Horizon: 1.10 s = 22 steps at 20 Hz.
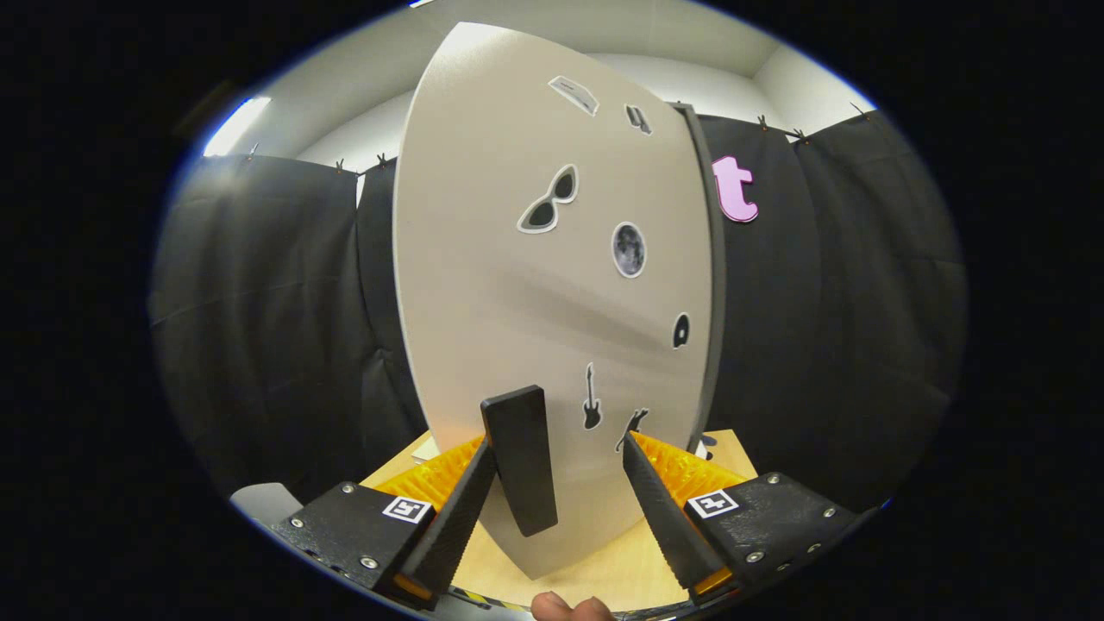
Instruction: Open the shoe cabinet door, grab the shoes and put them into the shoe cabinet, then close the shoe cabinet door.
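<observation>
- The gripper (559, 448) has its fingers spread apart; the left fingertip touches the dark rectangular bar handle (520, 459), the right one is clear of it.
- That handle sits low on the pale grey flat cabinet door (492, 259), between the fingers.
- Black-and-white stickers (629, 249) dot the door, right of and above the handle.
- A light wooden tabletop (604, 573) lies below the door.

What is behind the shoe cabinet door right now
The shoe cabinet door covers nearly everything behind it. Past its edges show the black booth cloth and a wooden tabletop. The cabinet interior is hidden. The gripper is open, its fingers straddling the door handle.
</observation>
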Each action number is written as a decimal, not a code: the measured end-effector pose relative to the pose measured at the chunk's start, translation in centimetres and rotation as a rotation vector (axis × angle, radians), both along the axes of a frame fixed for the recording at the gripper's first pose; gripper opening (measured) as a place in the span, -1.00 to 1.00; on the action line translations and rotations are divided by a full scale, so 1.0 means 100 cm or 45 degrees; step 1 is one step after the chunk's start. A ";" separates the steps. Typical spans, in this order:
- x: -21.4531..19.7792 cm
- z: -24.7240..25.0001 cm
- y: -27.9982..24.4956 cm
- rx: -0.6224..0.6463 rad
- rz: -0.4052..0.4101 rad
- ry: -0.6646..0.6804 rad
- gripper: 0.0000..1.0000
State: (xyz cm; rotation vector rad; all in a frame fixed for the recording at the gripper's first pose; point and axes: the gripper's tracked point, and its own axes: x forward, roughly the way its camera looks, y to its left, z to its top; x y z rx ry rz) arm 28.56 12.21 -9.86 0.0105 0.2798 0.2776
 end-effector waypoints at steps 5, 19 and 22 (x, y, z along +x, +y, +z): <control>0.034 0.000 0.045 0.002 0.034 0.009 0.86; 0.097 -0.007 0.092 0.088 0.145 0.043 0.84; 0.105 -0.009 0.097 0.072 0.130 0.032 0.85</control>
